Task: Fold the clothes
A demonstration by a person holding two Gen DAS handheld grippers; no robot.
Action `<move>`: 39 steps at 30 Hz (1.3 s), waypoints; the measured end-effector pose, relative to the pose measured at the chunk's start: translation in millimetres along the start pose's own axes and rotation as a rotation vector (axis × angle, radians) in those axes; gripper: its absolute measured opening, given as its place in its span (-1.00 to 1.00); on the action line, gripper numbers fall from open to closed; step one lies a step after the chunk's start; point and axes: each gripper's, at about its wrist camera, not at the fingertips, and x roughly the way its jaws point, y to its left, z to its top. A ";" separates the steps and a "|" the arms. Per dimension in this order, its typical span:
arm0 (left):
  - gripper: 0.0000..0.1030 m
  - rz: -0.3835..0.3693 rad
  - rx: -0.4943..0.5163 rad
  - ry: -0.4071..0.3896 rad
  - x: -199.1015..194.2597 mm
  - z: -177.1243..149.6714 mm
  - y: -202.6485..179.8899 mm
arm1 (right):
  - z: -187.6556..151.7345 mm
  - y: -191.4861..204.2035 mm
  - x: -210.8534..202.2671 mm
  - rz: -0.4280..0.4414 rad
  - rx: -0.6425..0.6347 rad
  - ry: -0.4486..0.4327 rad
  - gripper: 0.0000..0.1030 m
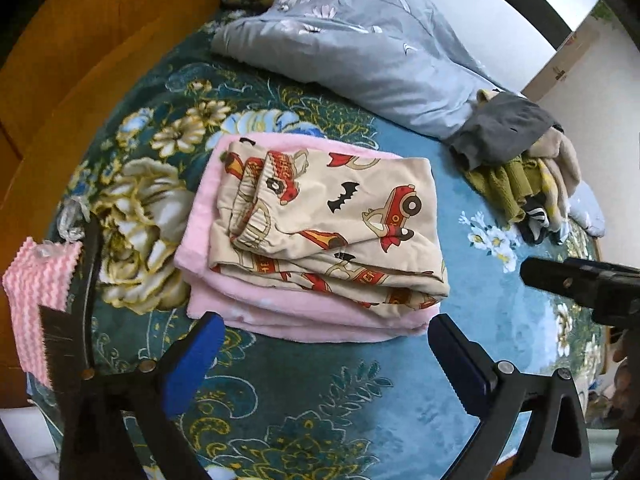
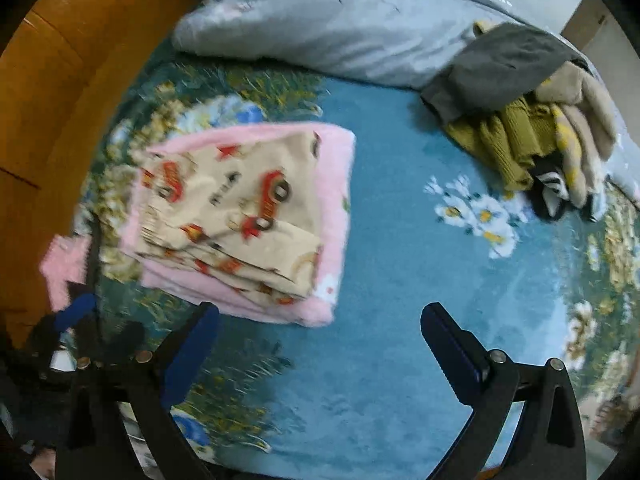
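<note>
Left wrist: folded clothes (image 1: 320, 240) lie just beyond left tool (image 1: 326, 340).

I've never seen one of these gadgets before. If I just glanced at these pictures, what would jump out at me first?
Probably the folded cream garment printed with red cars, lying on a folded pink blanket in the middle of a teal flowered bedspread. Beyond it to the right sits an unsorted heap of clothes, grey, olive and beige, against a grey-blue quilt. At the bottom of each view, blue-padded fingers stand wide open: left gripper, right gripper.
</note>
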 end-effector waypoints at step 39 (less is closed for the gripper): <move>1.00 0.056 0.026 0.064 77.6 10.7 13.0 | -1.6 26.4 96.8 -0.046 -0.235 0.232 0.95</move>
